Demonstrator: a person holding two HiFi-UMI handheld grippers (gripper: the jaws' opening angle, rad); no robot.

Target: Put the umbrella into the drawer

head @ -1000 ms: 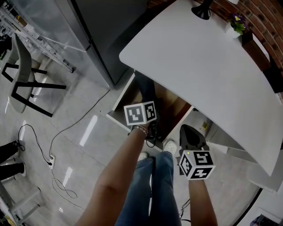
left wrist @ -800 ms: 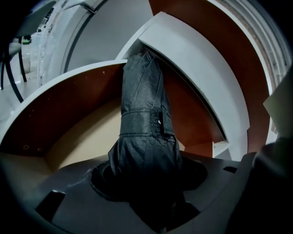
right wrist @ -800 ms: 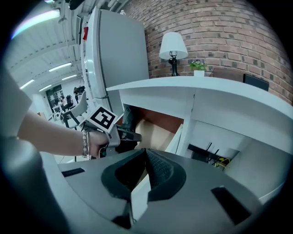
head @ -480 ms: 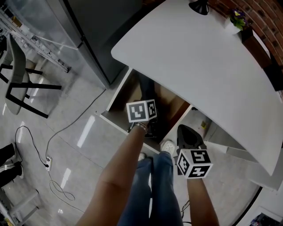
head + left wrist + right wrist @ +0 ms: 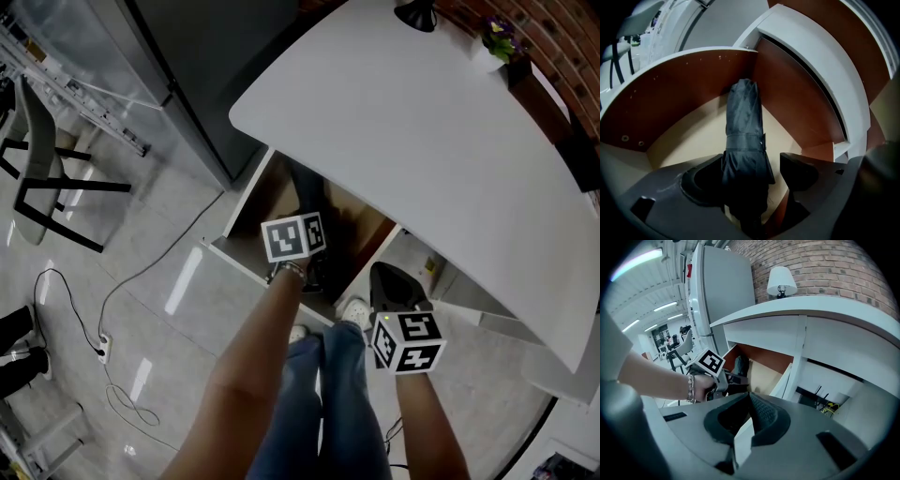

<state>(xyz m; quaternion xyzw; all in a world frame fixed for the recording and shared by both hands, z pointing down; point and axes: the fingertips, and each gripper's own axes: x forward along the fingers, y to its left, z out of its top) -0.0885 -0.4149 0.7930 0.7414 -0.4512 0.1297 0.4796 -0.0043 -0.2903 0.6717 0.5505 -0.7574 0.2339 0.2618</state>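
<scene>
Between the opening jaws of the left gripper (image 5: 757, 171) the umbrella (image 5: 743, 126) ran down into shadow — its near end and handle could not be made out; in the head view that gripper's marker cube (image 5: 295, 237) hid the jaws and the umbrella's near part; the white tabletop (image 5: 422, 141) covered the drawer (image 5: 246, 199) at its far end; the lamp (image 5: 415, 14) was cut off by the top edge — only its dark base showed; the right gripper (image 5: 749, 401) had its jaws unseen there under its own cube (image 5: 408, 342); two dark shapes (image 5: 17, 339) at the left edge were too cut off to name.
</scene>
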